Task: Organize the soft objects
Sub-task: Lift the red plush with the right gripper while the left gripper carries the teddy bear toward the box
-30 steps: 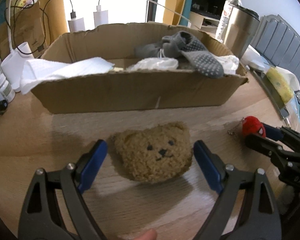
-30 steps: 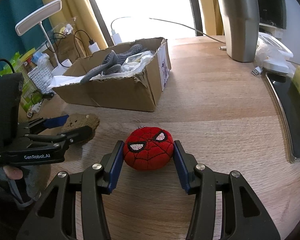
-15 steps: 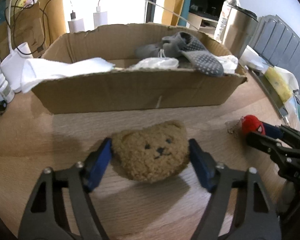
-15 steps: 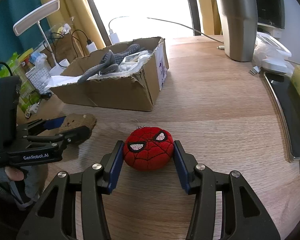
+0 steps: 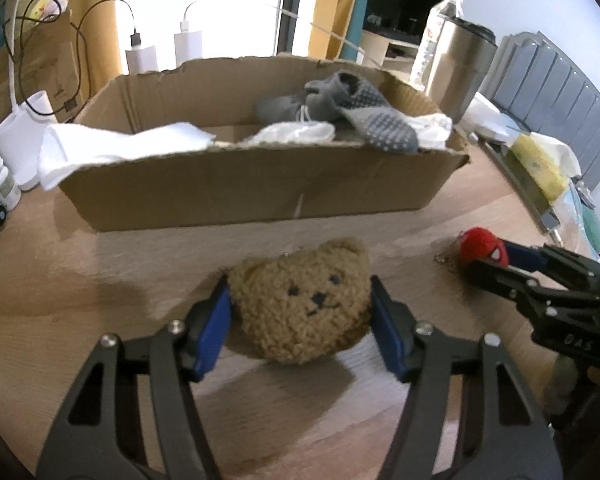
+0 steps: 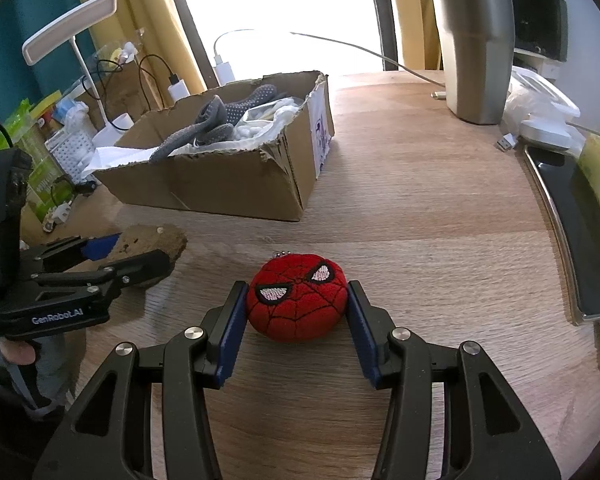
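A tan teddy-bear head plush [image 5: 304, 304] lies on the wooden table in front of a cardboard box [image 5: 240, 196]. My left gripper [image 5: 298, 298] straddles the plush. Its jaws are closing, and both blue pads touch the plush's sides. A red spider-mask plush [image 6: 298, 304] with a small ball chain sits to the right, with my right gripper [image 6: 297, 294] shut on it. The box [image 6: 220, 184] holds grey dotted socks [image 5: 352, 112] and white cloths [image 5: 108, 148]. In the left wrist view, the red plush [image 5: 482, 246] and right gripper [image 5: 488, 260] show at the right.
A steel tumbler [image 6: 476, 48] stands at the back right, and a dark tablet [image 6: 580, 232] lies along the right edge. A white desk lamp [image 6: 68, 28], chargers with cables [image 5: 140, 52] and a water bottle [image 5: 436, 40] crowd the area behind the box.
The left jaws have closed from wide apart onto the bear plush's sides. The right gripper and the red plush have stayed put.
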